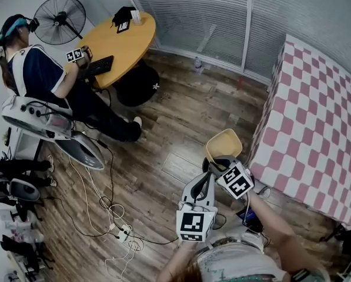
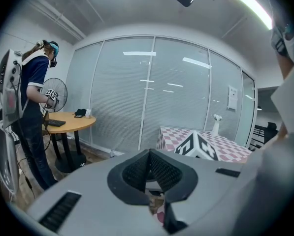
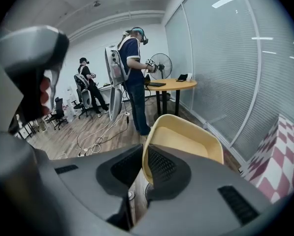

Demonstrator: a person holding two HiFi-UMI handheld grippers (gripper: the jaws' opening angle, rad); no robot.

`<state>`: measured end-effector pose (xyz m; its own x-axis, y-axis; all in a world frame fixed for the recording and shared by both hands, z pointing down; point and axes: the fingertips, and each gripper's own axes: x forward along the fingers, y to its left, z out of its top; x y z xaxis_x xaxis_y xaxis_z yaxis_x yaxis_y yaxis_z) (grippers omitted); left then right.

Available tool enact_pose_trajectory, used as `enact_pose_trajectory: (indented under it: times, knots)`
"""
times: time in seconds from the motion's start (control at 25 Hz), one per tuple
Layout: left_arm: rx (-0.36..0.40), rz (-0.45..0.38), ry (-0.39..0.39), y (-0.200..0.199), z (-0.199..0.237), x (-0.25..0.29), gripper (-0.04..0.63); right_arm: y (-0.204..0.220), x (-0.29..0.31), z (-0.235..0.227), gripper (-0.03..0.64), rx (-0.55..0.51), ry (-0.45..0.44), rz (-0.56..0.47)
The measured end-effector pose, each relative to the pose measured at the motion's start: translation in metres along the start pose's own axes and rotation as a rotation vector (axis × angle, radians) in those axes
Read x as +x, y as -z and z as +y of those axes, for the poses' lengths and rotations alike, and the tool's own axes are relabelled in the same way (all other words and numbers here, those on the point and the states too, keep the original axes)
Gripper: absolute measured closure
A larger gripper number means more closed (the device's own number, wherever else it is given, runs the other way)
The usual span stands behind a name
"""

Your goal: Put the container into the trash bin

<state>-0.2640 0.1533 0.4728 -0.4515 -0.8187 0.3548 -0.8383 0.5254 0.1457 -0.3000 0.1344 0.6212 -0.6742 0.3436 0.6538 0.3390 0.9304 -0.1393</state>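
Now yellow container (image 3: 186, 140) rim pinched inside right claw (image 3: 144, 170).

The near wall of the yellow container (image 3: 186, 141) is covered where it passes between the pads of the right gripper (image 3: 146, 163). In the head view those pads are concealed beneath the marker cube (image 1: 235, 180). A dark curved shape (image 3: 149, 191) is glimpsed only through the narrow gap under the jaws and cannot be identified. The checkered table (image 1: 316, 116) is cut off by the right edge of the head view, and the holder's forearms (image 1: 275, 228) by its bottom edge. The items on the round table (image 1: 113, 43) are too small to be told apart.
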Motion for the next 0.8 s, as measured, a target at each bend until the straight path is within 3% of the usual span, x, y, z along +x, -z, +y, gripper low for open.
enact_pose_trajectory:
  times: [0.4, 0.8]
  knots:
    - [-0.006, 0.061, 0.001, 0.033, 0.019, 0.006, 0.589, 0.101, 0.107, -0.026, 0.591, 0.021, -0.006, 0.139]
    - [-0.023, 0.102, 0.017, 0.063, 0.038, 0.032, 0.589, 0.210, 0.176, -0.002, 0.591, -0.046, -0.185, 0.308]
